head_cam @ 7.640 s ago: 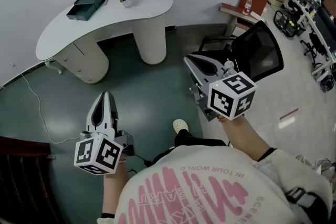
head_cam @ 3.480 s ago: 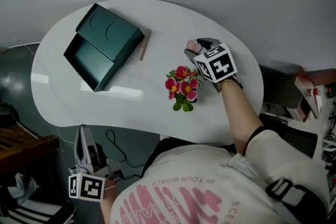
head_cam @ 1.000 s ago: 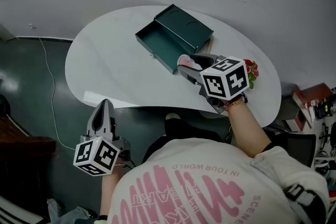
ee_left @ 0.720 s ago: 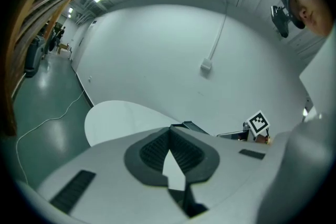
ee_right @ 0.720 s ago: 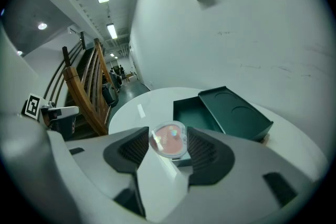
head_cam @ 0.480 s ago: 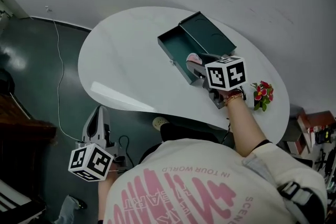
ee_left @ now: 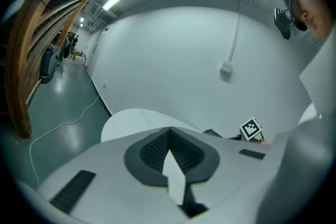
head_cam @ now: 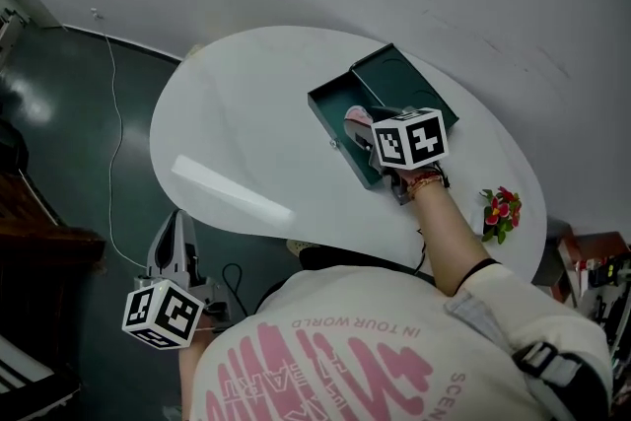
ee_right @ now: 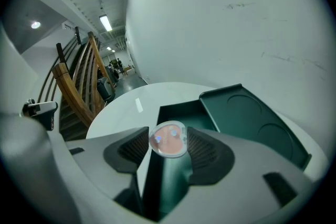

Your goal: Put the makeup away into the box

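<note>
Right gripper (head_cam: 363, 125) gripping pink compact (ee_right: 168, 139) (round), above box (head_cam: 333, 105)

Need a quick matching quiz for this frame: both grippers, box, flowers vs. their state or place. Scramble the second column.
Column 1
1. left gripper
2. right gripper
3. green box
4. flowers

Column 2
A. lid open, sitting on the table
B. near the table's end, apart from the box
C. shut on the pink compact, over the box
D. shut, empty, held off the table

Pairs: 1-D, 2-C, 3-A, 4-B
</note>
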A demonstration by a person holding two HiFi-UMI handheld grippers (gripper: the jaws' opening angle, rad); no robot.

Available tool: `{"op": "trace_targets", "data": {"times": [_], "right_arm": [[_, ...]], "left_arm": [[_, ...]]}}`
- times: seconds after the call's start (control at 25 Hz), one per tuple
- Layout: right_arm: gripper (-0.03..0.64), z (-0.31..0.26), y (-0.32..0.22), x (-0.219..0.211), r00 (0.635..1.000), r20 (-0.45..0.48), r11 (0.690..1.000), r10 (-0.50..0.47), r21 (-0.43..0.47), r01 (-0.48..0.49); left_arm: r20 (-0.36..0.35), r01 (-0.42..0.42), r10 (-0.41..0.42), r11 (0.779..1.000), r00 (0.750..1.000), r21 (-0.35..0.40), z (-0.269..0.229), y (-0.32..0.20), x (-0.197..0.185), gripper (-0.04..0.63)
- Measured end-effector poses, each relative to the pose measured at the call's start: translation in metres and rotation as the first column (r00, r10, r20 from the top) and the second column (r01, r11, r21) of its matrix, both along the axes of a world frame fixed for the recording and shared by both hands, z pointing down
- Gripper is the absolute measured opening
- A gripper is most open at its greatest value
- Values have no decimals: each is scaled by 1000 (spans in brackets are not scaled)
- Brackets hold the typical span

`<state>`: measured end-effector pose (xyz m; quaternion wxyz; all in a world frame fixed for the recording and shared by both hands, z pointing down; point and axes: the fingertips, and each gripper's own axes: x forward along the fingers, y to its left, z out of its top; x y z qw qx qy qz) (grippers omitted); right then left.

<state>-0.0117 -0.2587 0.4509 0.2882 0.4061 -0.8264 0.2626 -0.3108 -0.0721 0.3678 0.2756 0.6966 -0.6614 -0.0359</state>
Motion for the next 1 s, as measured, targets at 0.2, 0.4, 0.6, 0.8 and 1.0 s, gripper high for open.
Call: {"op": "trace_targets", "data": {"times": [0.2,0.4,0.6,0.8,1.0], "right_arm": [[230,18,-15,-4,999,-33,1000,-4,-21,3],[230,35,-23,-5,998,-68,999,-2,-48,-1],[232,50,-24,-4,993,-120,997,-12,-73,4],[232,64,-24,-5,979,-197,996,-53,-82,38],[233,75,-22,-4,971,-230,993,-67,-108,43]], "left_arm": [[10,5,-5,999,1000,-32,8,-9,-6,2],[13,21,-21,1000,1000,-14,4,-24,-16,2],[7,24,-24,999,1000,-35,13,-27,-18,2],[7,45,-45,998,999,-40,15,-29,-28,2],[8,47,-47,998,999,-46,17,-28,-30,2]]}}
